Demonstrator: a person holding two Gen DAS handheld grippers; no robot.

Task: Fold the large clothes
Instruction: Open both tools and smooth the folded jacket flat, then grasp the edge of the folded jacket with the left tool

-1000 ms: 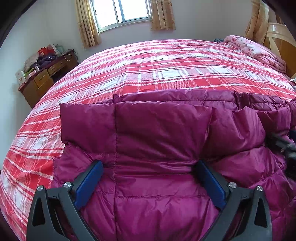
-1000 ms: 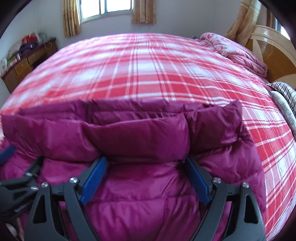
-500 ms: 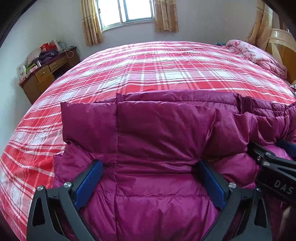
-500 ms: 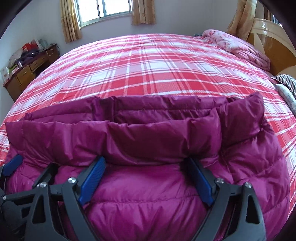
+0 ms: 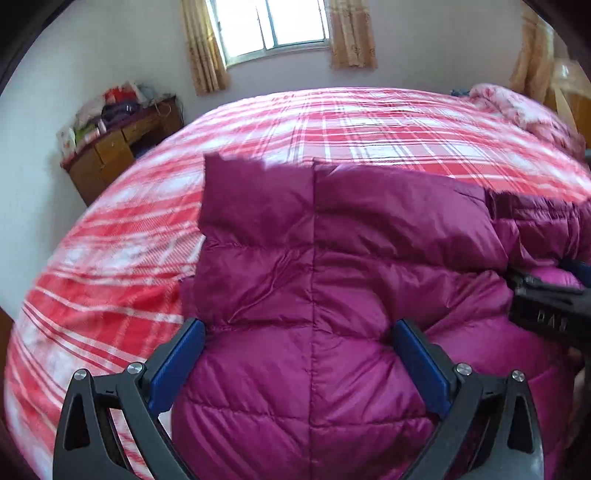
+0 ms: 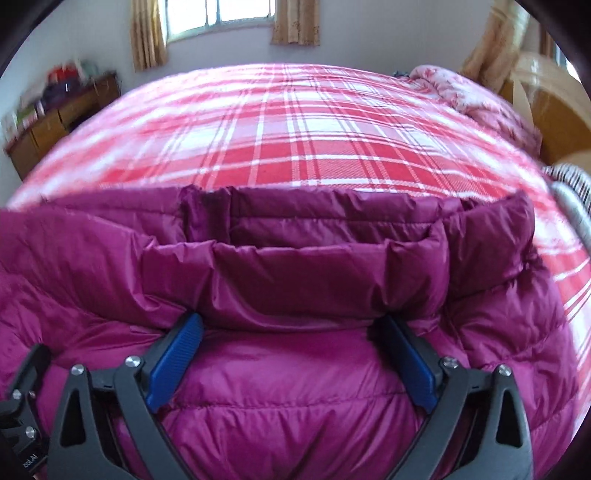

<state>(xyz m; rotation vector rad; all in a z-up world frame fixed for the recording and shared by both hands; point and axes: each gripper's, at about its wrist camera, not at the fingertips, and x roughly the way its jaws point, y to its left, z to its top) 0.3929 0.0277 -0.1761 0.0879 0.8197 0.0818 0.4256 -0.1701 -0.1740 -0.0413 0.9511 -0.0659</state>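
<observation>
The left gripper (image 5: 297, 328), black-framed with blue ribbed pads, stands with its jaws spread wide at the bottom of the left wrist view, and no pad presses on anything. Between and beyond its fingers lies the puffy magenta quilted down jacket (image 5: 351, 295), filling the lower centre and right of that frame, with a vertical seam running up its middle and a folded-over flap reaching to the centre of the picture. At the right edge of the same view part of the right gripper (image 5: 546, 306) shows as a black frame above the jacket.

In the right wrist view the right gripper (image 6: 291, 332) sits at the bottom centre; its jaws have just been opening and now stand wide, with a thick folded roll of the down jacket (image 6: 295, 288) lying across the gap just past the blue tips, not pinched. A piece of the left gripper (image 6: 22, 398) is at the lower left edge.

The jacket rests on a bed covered by a red and white plaid blanket (image 6: 295, 140) that fills the middle of both views. A pink flowered quilt (image 6: 476, 99) is bunched at the upper right, a brown wooden desk (image 5: 110, 155) cluttered with small things stands at the upper left, and a curtained window (image 5: 273, 26) is at the top centre.
</observation>
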